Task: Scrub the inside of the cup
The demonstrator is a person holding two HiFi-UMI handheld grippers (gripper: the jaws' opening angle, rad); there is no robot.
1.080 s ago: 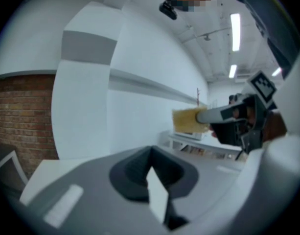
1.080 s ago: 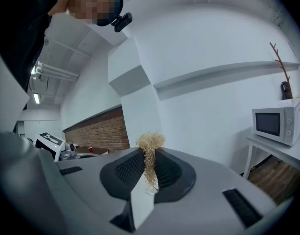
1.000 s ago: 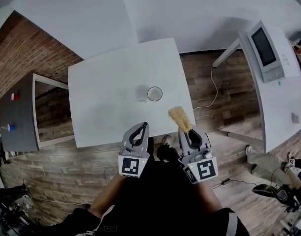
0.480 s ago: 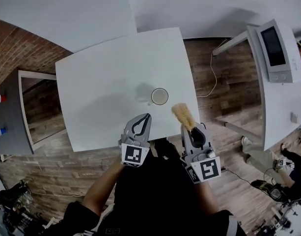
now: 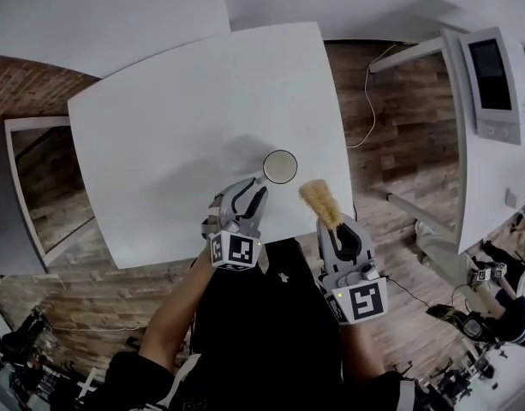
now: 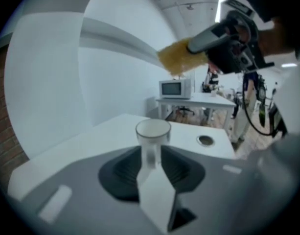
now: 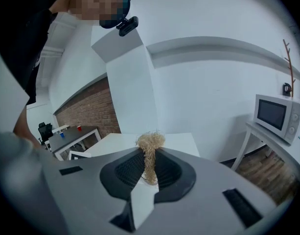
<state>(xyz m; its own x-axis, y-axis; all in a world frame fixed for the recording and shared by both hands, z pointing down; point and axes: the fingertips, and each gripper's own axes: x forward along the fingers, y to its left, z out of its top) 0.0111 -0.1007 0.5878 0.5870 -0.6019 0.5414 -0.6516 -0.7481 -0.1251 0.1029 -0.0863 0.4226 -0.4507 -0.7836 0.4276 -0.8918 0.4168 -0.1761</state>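
Observation:
A small clear cup (image 5: 280, 166) stands upright on the white table (image 5: 159, 127), near its front edge. My left gripper (image 5: 249, 193) sits just short of the cup, its jaws opening. In the left gripper view the cup (image 6: 152, 131) is straight ahead, its handle (image 6: 150, 155) in the gap of the left gripper (image 6: 150, 163); no pad presses on it. My right gripper (image 5: 332, 226) is shut on a tan fibre scrubber (image 5: 318, 202), held up to the right of the cup. The scrubber (image 7: 150, 146) sticks up out of the right gripper (image 7: 150, 173).
A second white table with a microwave (image 5: 493, 80) stands at the right, across wooden floor with a cable (image 5: 369, 135). A round hole (image 6: 205, 140) sits in the tabletop beyond the cup. A low grey frame (image 5: 31, 187) stands to the table's left.
My left gripper has moved forward over the table edge towards the cup and its jaws have spread. The right gripper has kept hold of the scrubber and barely shifted.

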